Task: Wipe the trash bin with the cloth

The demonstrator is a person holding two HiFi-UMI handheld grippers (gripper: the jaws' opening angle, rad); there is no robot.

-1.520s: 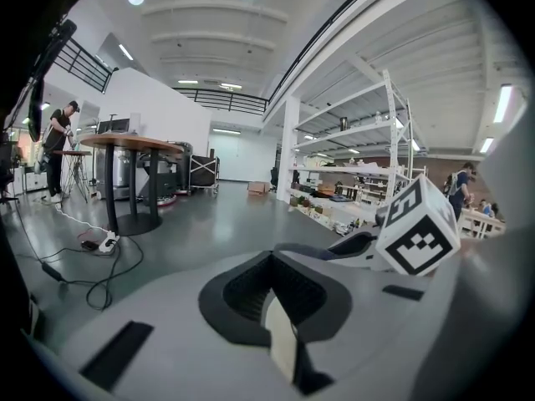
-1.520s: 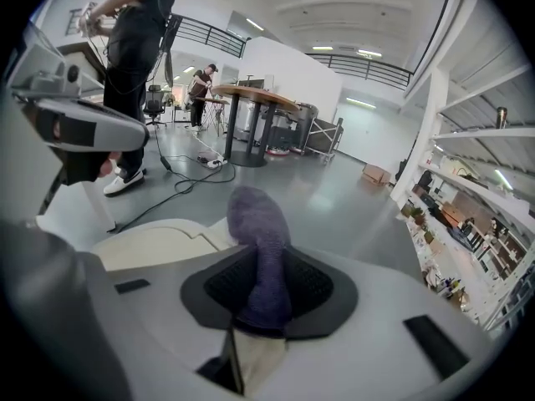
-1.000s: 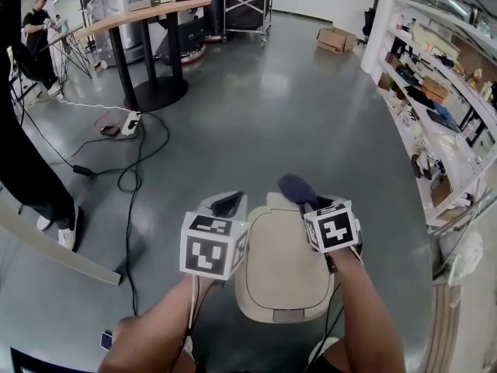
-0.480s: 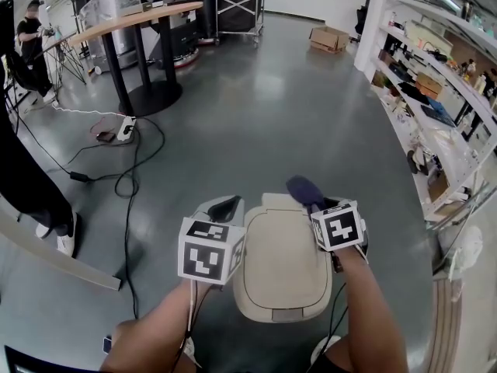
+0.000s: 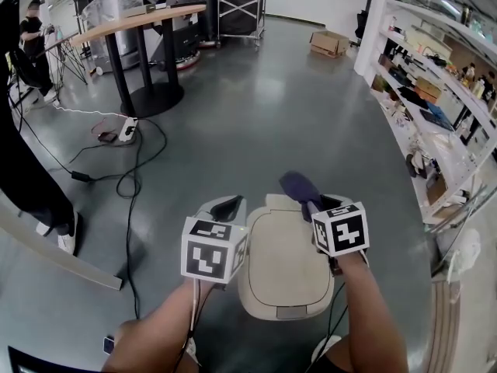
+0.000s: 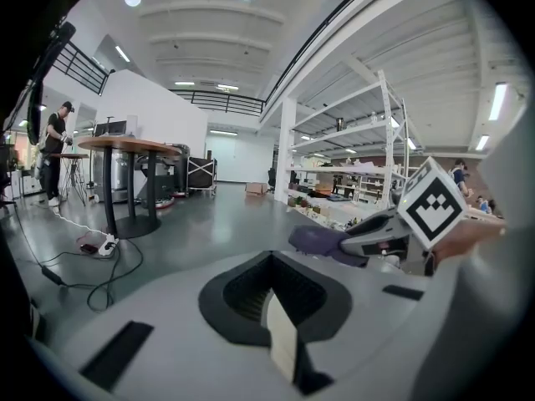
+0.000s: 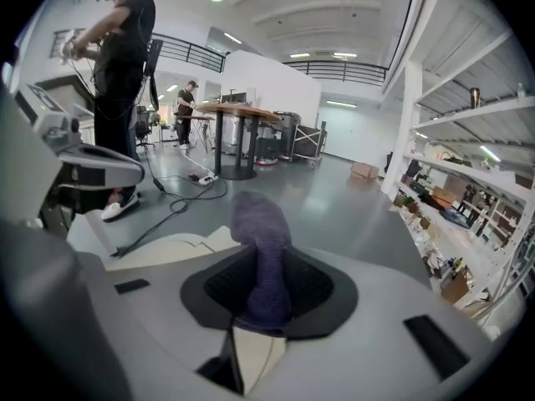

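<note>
**Purple cloth clamped in the right tool, above the bin lid**

Head view: The right tool (image 5: pixel 312 202) grips a purple cloth (image 5: pixel 298 186). The cloth bunches up just ahead of the tool's tip, over the far edge of the beige trash bin (image 5: pixel 281 266). Whether the cloth touches the lid cannot be told from here. The bin stands on the grey floor (image 5: pixel 256 107), below and between the two tools, with its lid down. The left tool (image 5: pixel 226 206) hangs just left of the bin's far corner, its dark tip narrowed to a point. Well ahead and to the left of it, black cables (image 5: pixel 128 179) trail across the floor towards a tall table (image 5: pixel 147 15). Shelves (image 5: pixel 435 103) run along the wall to the right of the right tool.

Left gripper view: The left tool (image 6: pixel 280 341) has its jaws drawn together with nothing between them. To its right and slightly ahead is the right tool, with the cloth (image 6: pixel 316 241) poking out of its tip. The tall table stands far ahead on the left.

Right gripper view: The right tool's jaws pinch the lower end of the cloth. The cloth stands upright out of the grip and its rounded top leans forward. The bin's beige lid (image 7: pixel 167 253) lies just below and to the left of the tool. Beyond it, a person in dark clothes (image 7: pixel 125 48) stands on the left.
</note>
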